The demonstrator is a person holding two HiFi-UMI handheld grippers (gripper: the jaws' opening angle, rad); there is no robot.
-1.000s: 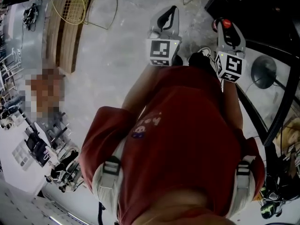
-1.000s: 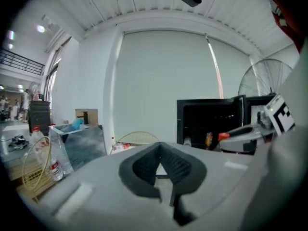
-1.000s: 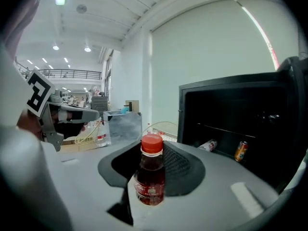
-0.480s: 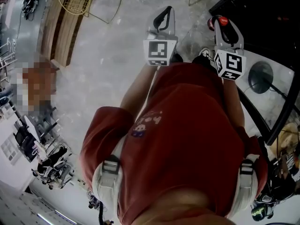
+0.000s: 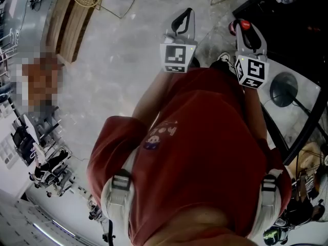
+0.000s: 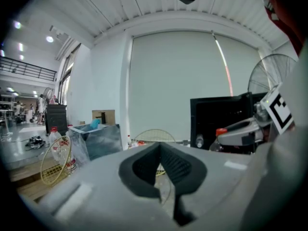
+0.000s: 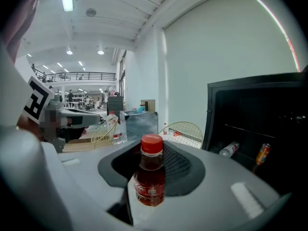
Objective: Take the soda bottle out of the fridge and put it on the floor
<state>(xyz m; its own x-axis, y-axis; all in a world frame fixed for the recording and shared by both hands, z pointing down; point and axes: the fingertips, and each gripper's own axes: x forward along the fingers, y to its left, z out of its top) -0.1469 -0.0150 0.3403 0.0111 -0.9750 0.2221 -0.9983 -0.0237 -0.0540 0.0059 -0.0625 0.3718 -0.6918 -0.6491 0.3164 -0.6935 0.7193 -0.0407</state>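
Your red shirt point(image 5: 205, 152) fills most of the head view. It covers the back ends of the left gripper point(image 5: 189, 12) and the right gripper point(image 5: 240, 28), and most of your shoe point(image 5: 221, 61). Of the soda bottle point(image 5: 246, 25) you see only the red cap there. In the right gripper view, the bottle's bottom is hidden behind the gripper's grey body. The fridge point(image 7: 260, 124) is cut off at the right edge and dark inside. The small bottle point(image 7: 228, 149) and the can point(image 7: 262, 154) on its shelf are too small to read.
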